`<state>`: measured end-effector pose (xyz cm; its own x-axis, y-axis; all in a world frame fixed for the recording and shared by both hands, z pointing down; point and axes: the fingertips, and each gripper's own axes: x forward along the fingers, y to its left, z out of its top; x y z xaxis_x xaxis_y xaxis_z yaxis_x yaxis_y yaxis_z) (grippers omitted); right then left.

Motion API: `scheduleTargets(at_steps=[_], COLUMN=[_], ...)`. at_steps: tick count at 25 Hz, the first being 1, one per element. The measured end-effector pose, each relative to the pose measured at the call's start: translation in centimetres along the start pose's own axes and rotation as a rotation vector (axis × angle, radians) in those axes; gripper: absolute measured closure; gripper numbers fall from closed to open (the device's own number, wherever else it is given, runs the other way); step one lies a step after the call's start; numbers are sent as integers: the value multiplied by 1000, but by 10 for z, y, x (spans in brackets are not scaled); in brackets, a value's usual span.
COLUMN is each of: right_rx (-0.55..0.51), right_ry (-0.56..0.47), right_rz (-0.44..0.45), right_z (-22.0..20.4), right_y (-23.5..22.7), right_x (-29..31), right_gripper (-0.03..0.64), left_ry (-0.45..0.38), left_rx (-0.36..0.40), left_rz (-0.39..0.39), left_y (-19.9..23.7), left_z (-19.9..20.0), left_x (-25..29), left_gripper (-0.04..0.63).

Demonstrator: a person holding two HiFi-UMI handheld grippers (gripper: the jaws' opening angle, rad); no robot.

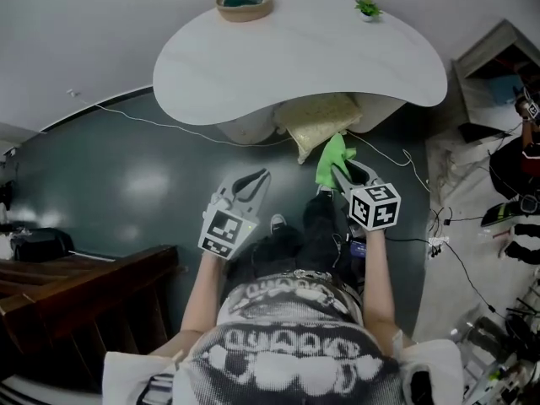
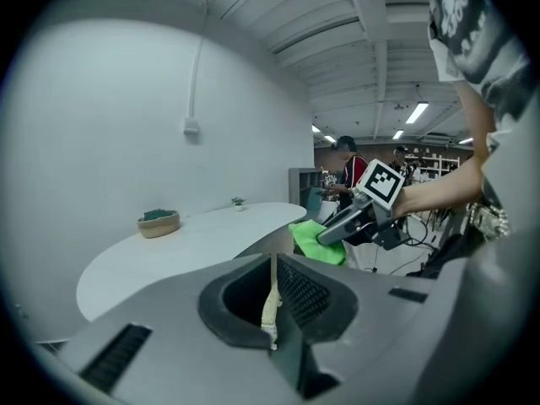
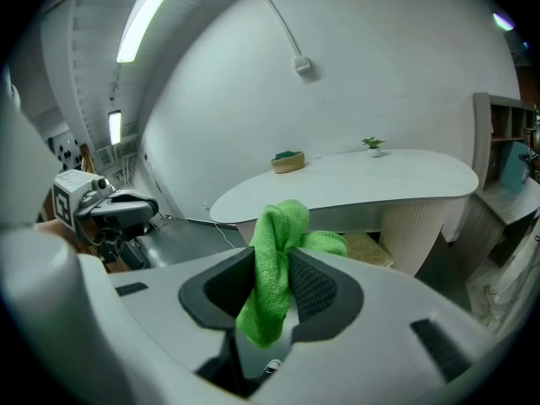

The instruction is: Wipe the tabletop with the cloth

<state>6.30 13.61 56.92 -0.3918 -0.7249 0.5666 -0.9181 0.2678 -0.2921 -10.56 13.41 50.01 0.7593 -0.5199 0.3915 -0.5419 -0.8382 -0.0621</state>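
Observation:
A white, kidney-shaped tabletop (image 1: 295, 57) stands ahead of me and above both grippers; it also shows as the tabletop (image 2: 186, 247) and the tabletop (image 3: 380, 175). My right gripper (image 1: 337, 169) is shut on a bright green cloth (image 1: 332, 154), held short of the table's near edge. In the right gripper view the cloth (image 3: 274, 260) hangs bunched between the jaws of the right gripper (image 3: 283, 264). My left gripper (image 1: 257, 175) is level with it on the left, jaws together and holding nothing. The left gripper (image 2: 272, 264) looks across at the cloth (image 2: 316, 241).
A woven basket (image 1: 245, 2) and a small potted plant (image 1: 368, 8) stand at the table's far edge. A beige sack (image 1: 316, 121) lies under the table by its pedestal. Cables (image 1: 422, 192) trail over the floor at right. Dark wooden furniture (image 1: 76, 285) is at lower left.

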Motion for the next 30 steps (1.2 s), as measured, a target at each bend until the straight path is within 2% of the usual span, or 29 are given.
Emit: scheduleTargets(at_steps=[5,11,30], right_rx=[-17,-48,-67], right_ry=[-19,-26,-24], right_rz=[20,25,-1], right_z=[-7,-14,-36], right_y=[31,47,49], right_x=[-11,-22,-49], right_gripper=[494,495,496], left_ry=[-8,-24,-31], left_rx=[-8,-3,15], left_rz=[7,-1,-44], left_y=[-5,-16,-44], left_z=[-11,-14,-23], left_x=[-17,-23,-30], left_gripper=[572,572,572])
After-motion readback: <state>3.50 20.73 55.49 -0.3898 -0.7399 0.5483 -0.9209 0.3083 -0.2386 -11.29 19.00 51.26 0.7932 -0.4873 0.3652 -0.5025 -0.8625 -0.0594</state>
